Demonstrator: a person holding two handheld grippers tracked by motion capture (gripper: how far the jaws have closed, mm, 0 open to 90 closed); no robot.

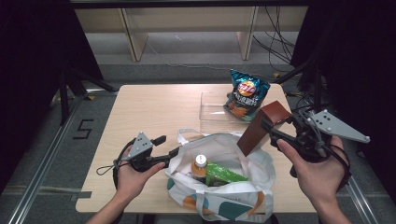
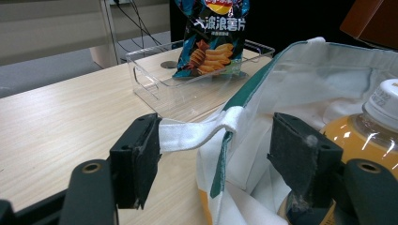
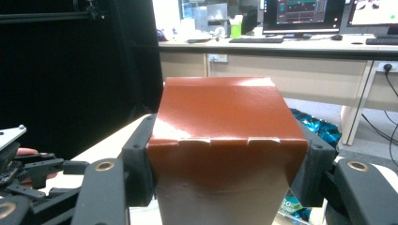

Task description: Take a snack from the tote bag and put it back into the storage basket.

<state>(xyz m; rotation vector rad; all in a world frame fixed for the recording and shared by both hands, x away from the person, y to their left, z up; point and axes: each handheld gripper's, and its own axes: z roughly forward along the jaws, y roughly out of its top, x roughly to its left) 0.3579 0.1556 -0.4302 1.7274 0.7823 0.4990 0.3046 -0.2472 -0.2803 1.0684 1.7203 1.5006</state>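
A white tote bag [image 1: 224,196] with green and orange patches stands at the table's front centre. Inside it are an orange drink bottle [image 1: 200,165] and a green packet [image 1: 224,173]. My right gripper [image 1: 273,128] is shut on a red-brown box [image 1: 254,133], held tilted above the bag's right rim; the jaws clamp the box's [image 3: 225,122] two sides. My left gripper [image 1: 167,145] is open at the bag's left rim. In the left gripper view the bag's white handle strap [image 2: 197,133] lies between the open jaws of this gripper [image 2: 220,154], against the left pad, with the bottle [image 2: 371,126] behind the right jaw.
A clear plastic tray [image 1: 210,114] sits at the back right of the wooden table [image 1: 154,107], with a blue chips bag [image 1: 246,95] leaning in it. The table's left half is bare wood. Shelving and cables stand beyond the far edge.
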